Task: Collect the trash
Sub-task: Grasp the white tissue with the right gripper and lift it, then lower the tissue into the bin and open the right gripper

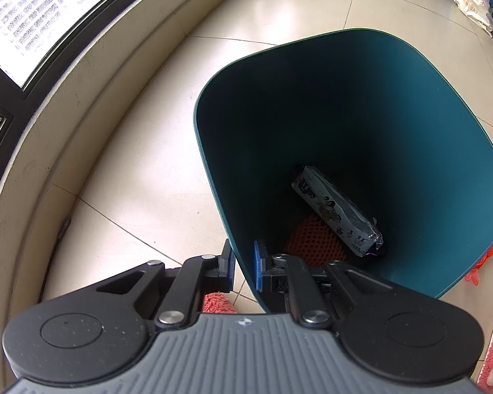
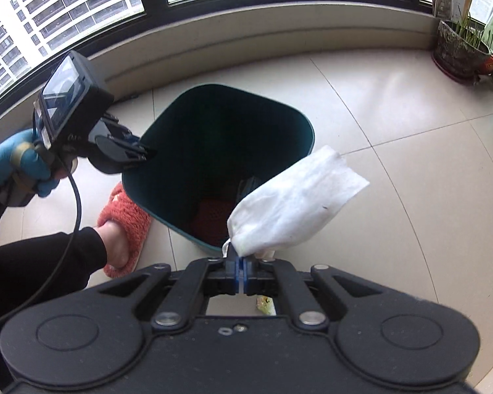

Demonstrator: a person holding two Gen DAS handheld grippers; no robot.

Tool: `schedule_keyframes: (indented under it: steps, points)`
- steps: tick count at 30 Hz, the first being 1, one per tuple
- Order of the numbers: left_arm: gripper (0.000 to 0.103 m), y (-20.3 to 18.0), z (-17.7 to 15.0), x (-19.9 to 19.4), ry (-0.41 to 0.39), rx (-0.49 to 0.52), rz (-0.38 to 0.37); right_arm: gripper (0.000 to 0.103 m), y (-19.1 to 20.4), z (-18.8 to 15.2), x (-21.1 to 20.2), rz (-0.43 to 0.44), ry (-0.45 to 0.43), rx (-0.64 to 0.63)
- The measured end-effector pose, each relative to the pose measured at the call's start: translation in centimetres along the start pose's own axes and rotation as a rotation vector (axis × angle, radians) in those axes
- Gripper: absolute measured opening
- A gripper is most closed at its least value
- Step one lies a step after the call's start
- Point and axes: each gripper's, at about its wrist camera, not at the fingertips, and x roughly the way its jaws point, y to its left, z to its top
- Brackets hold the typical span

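- The teal bin (image 1: pixel 361 124) stood on the tiled floor (image 1: pixel 141 170) and filled the centre and right of the left wrist view; in the right wrist view it sat in the middle of the frame, below the window.
- Some trash was already inside: a printed snack wrapper (image 1: pixel 338 211) lay at the bottom, on top of an orange net (image 1: pixel 312 239). I judged this part of the task as done.
- The left hand-held gripper (image 1: pixel 245 267) was clamped on the near wall of the bin, one pad outside and one inside the rim, so it seemed to hold the bin steady.
- The right hand-held gripper (image 2: pixel 241 267) had its fingers pressed together on one corner of a white tissue (image 2: pixel 295 203). The tissue hung in the air at the centre right of that view, over the near rim of the bin, not yet inside.
- What was left, as I judged: to bring the tissue over the opening and release it.
- A small yellowish scrap (image 2: pixel 265 305) was visible on the floor under the right hand-held gripper, at the lower centre; it might also need collecting, but I could not tell what it was.
- An orange slipper (image 2: pixel 126 226) on the person's foot stood just beside the bin on the left.
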Motion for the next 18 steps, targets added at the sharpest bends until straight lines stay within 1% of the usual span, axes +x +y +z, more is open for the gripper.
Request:
schedule_keyframes:
  steps: [2,8,12,14,15,16,18]
  points:
    - [0.011,-0.1,0.0,0.0,0.0,-0.002,0.0,0.002,0.7,1.4,1.2,-0.004,0.001,-0.004]
    - [0.011,0.0,-0.2,0.1,-0.004,-0.009,-0.012,0.002,2.2,4.1,5.5,0.035,0.044,-0.013]
    - [0.011,0.3,-0.2,0.1,-0.007,-0.009,-0.023,0.002,2.2,5.3,9.9,0.029,0.091,-0.007]
    - [0.011,0.4,-0.2,0.0,-0.006,-0.007,-0.026,0.002,2.1,5.5,12.0,0.021,0.115,0.004]
    - [0.011,0.5,-0.1,0.0,-0.007,-0.006,-0.028,0.002,2.5,5.2,13.8,0.005,0.131,-0.001]
    - [0.011,0.6,-0.1,0.0,-0.008,-0.007,-0.03,0.002,2.3,5.4,15.0,-0.013,0.146,0.01]
    - [0.011,0.6,-0.2,-0.1,-0.01,-0.006,-0.032,0.002,1.9,5.6,17.3,-0.005,0.172,0.039]
